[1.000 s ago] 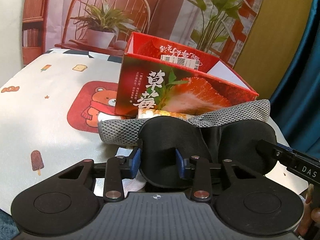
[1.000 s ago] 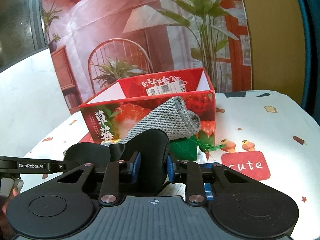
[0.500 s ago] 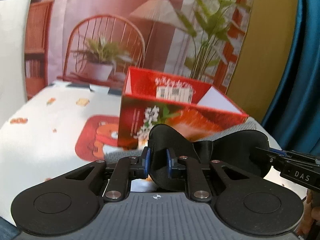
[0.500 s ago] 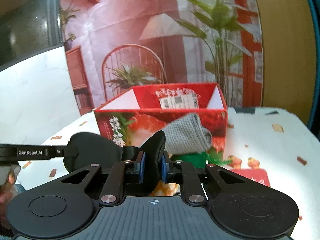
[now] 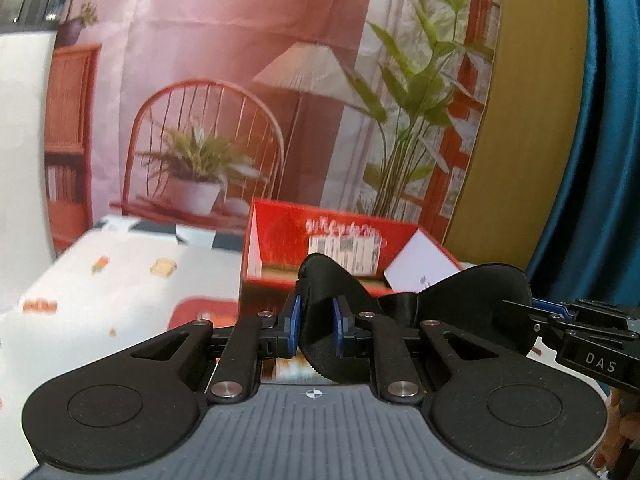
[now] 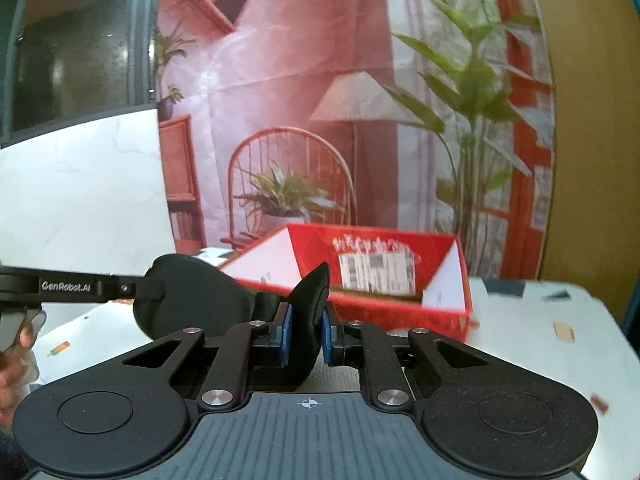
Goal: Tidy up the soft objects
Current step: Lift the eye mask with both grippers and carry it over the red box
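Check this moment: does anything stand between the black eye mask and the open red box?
Nothing visible does. Both grippers, left and right, pinch the eye mask just short of the red box, whose open top faces it unobstructed.

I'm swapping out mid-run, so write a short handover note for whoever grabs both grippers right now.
Left gripper: shut on one cup of the black eye mask.
Right gripper: shut on the mask's other cup.
Position: mask held off the table between both grippers, just in front of the open red box.
Done: mask is picked up.
Left: carry it over the box rim, open both grippers, drop it in. The box's floor is mostly hidden, so I can't tell what it holds. Then sort any remaining soft items, none in view now.
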`<act>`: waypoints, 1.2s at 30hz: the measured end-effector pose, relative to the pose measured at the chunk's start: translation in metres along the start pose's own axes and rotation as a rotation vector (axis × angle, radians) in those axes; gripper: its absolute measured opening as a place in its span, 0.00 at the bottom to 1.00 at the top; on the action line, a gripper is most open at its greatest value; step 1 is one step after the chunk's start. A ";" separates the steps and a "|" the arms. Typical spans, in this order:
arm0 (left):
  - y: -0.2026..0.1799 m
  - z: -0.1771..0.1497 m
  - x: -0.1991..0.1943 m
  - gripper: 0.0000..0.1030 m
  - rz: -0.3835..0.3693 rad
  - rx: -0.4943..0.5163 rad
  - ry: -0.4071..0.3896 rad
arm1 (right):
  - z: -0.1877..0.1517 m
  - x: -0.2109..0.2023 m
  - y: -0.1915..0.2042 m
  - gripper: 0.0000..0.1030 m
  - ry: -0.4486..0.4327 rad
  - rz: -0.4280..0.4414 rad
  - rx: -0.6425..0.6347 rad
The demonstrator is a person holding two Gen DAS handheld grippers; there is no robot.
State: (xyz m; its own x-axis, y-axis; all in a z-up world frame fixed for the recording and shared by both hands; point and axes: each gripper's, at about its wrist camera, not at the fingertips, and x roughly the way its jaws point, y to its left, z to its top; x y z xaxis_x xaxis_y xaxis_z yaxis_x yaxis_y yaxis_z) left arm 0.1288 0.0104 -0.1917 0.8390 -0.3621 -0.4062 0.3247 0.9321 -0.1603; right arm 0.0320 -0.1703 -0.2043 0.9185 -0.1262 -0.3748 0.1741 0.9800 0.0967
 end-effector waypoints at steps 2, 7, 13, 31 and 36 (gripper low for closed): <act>-0.002 0.010 0.007 0.17 0.006 0.008 -0.012 | 0.011 0.006 -0.001 0.13 0.000 0.013 -0.020; -0.007 0.038 0.029 0.10 0.022 0.040 -0.039 | 0.033 0.028 -0.008 0.12 -0.013 0.023 -0.067; -0.010 0.052 0.077 0.10 0.036 0.016 0.035 | 0.051 0.071 -0.029 0.08 0.004 0.016 -0.077; 0.041 -0.043 0.119 0.60 -0.110 -0.325 0.313 | 0.020 0.115 -0.077 0.08 0.136 -0.106 0.101; 0.038 -0.050 0.133 0.59 -0.157 -0.395 0.329 | 0.019 0.115 -0.077 0.08 0.134 -0.105 0.101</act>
State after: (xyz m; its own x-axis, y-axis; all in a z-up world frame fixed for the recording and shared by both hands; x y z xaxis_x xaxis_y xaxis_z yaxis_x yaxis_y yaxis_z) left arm 0.2305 -0.0022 -0.2966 0.5915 -0.5380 -0.6006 0.1929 0.8177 -0.5424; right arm 0.1307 -0.2626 -0.2374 0.8389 -0.1988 -0.5067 0.3074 0.9413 0.1397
